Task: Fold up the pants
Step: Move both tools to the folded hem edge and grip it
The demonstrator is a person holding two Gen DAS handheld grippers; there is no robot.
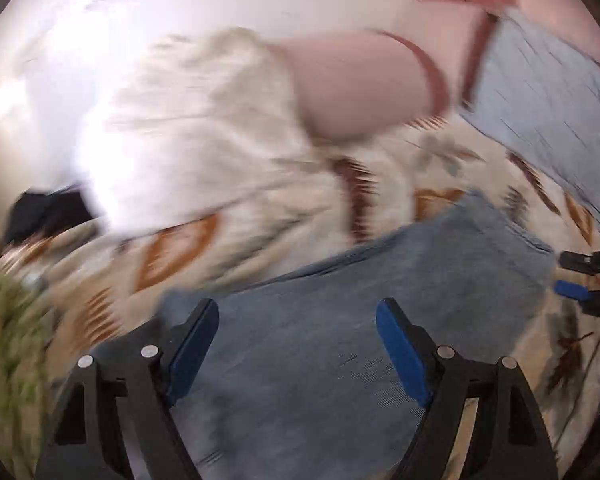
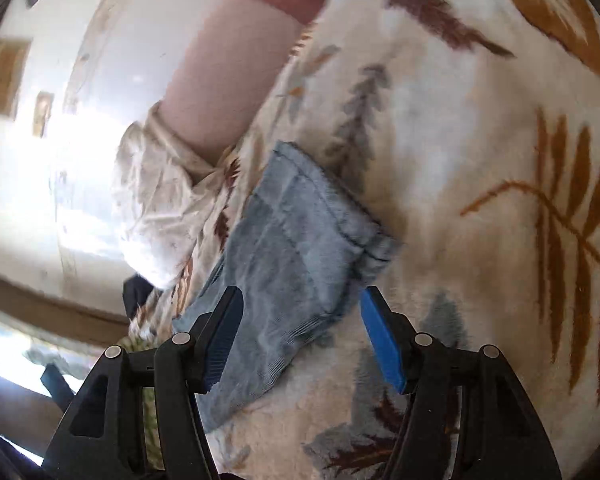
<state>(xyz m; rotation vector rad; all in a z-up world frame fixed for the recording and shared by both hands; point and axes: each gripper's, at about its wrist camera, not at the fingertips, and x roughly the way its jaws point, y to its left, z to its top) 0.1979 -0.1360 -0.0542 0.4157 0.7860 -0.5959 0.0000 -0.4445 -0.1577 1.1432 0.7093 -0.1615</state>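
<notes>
Under me spreads a cream blanket [image 2: 440, 152] printed with brown and grey leaves, a pink pillow [image 1: 360, 84] and a pale rumpled cloth [image 1: 188, 136] lying on it further off. The pants [image 2: 296, 256], grey-blue and folded into a compact block, rest flat on the blanket. My left tongs [image 1: 298, 344] tilt down over them with the blue pads spread wide, nothing between them, the cloth below. My right tongs [image 2: 300, 340] also slant downward, jaws apart and gripping nothing, hanging over the near edge of the pants. In the left view the right tongs show small at the right edge. Both views are smeared
</notes>
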